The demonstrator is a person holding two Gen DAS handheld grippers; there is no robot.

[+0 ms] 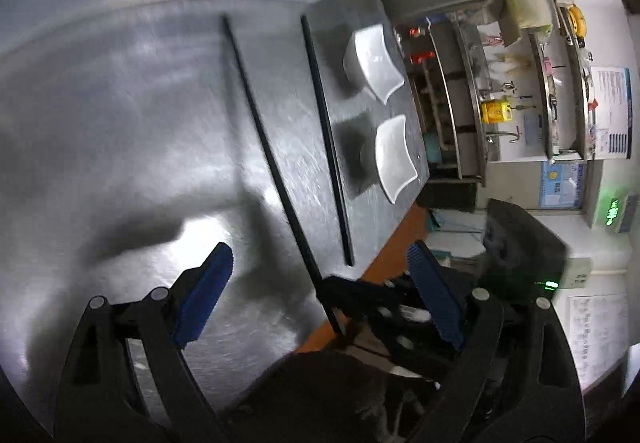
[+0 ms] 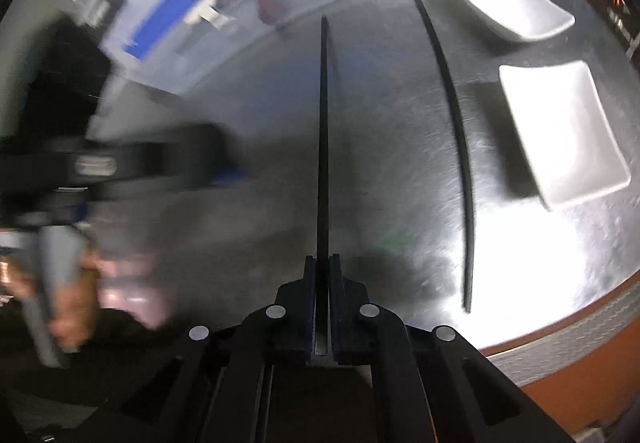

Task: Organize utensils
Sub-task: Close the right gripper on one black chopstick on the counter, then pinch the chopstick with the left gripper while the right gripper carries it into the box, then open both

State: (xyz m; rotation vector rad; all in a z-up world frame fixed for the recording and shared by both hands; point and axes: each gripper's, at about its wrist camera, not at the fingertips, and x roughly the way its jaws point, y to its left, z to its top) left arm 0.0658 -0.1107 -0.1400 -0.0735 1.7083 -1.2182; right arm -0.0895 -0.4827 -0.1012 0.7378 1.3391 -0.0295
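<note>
Two black chopsticks lie on a steel table (image 1: pixel 120 131). My right gripper (image 2: pixel 323 263) is shut on the near end of the left chopstick (image 2: pixel 323 123), which points straight away from it. The other chopstick (image 2: pixel 456 115) lies free to its right. In the left wrist view my left gripper (image 1: pixel 320 249) hangs open above the table, its blue pads (image 1: pixel 208 283) wide on either side of the held chopstick (image 1: pixel 272 147) without touching it. The right gripper (image 1: pixel 360 303) shows there at that stick's near end, and the free chopstick (image 1: pixel 326 131) lies beyond.
Two white square dishes (image 2: pixel 508 3) (image 2: pixel 560 131) stand to the right of the chopsticks, by the table's edge (image 2: pixel 560 331). My left gripper (image 2: pixel 168 159) shows blurred at the left, with a hand (image 2: pixel 72 295) below it. Metal shelves (image 1: pixel 500 83) with small items stand past the table.
</note>
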